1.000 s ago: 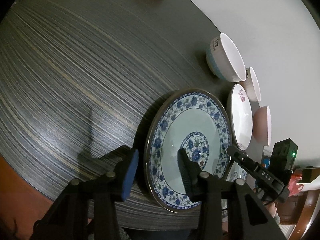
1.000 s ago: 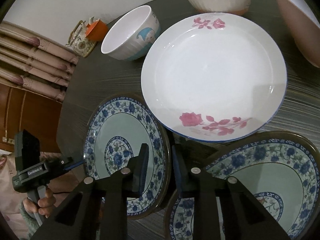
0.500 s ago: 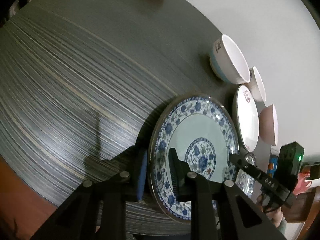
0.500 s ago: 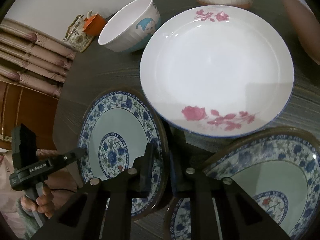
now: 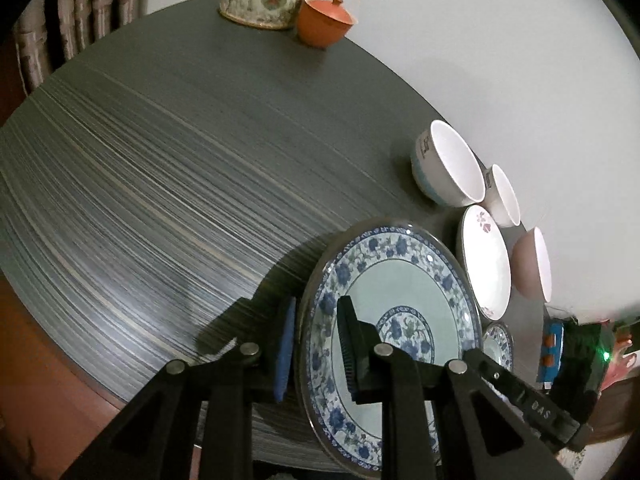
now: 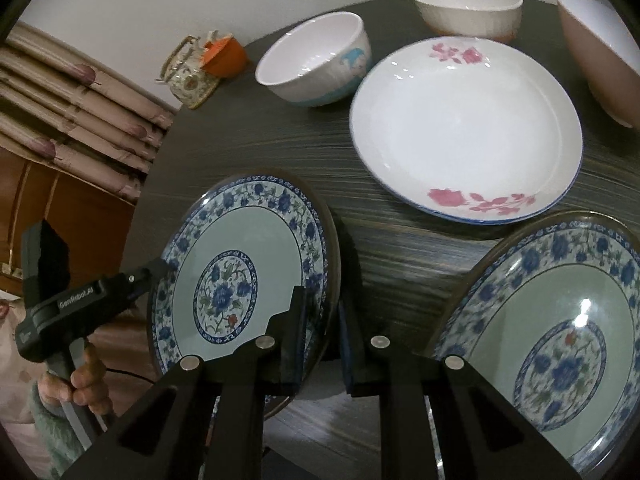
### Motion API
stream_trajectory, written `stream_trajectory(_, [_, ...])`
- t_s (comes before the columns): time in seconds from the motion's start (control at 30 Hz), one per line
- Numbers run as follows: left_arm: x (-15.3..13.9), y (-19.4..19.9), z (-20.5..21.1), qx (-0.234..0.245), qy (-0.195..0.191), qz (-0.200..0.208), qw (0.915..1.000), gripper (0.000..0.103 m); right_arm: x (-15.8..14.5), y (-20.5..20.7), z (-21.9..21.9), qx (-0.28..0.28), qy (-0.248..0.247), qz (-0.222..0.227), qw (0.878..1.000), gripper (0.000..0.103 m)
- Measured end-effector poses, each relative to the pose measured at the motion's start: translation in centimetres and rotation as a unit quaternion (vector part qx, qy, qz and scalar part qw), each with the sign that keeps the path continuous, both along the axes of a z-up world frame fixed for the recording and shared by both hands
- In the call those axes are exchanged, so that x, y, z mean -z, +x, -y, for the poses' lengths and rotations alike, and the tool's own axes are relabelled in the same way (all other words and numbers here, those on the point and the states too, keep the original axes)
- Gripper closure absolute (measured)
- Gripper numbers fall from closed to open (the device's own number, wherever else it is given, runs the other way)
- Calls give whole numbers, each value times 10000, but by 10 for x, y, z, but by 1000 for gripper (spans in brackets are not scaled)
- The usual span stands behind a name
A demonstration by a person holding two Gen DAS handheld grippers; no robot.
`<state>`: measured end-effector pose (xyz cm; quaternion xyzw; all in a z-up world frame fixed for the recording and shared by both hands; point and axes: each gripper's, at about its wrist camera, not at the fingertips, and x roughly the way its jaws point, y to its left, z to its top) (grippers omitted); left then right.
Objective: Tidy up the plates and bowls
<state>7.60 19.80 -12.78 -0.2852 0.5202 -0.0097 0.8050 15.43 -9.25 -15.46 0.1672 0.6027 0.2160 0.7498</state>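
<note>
Gripping opposite rims, both grippers hold the blue plate [image 6: 240,280] tilted above the table [image 5: 160,160]: left gripper [image 5: 316,344] and right gripper [image 6: 322,340] each nearly closed on its edge. Glazed ceramic: stiff, heavy, slippery, breakable, so pinch the rim deep. White plate [image 6: 464,128] and bowls lie beyond.

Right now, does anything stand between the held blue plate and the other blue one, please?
Nothing visible does. Only bare table separates the held blue plate, pinched by the right claw, from the second blue plate; the rose plate lies farther back.
</note>
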Motion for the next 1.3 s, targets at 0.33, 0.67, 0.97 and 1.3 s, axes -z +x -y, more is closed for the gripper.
stream_trajectory(0.33, [12, -2, -19, -171, 11, -102, 9998, 82, -8, -25, -24, -40, 52, 171, 9998, 88])
stream_trajectory(0.67, [29, -3, -25, -266, 12, -248, 9993, 82, 5, -35, -37, -50, -62, 105, 9999, 88])
stream_trajectory(0.97, [34, 0, -25, -361, 56, -238, 9991, 82, 10, -37, -45, -35, -238, 210, 9995, 88])
stream_trajectory(1.3, [41, 4, -25, -403, 112, -315, 9986, 82, 19, -39, -51, 24, -252, 96, 9996, 87])
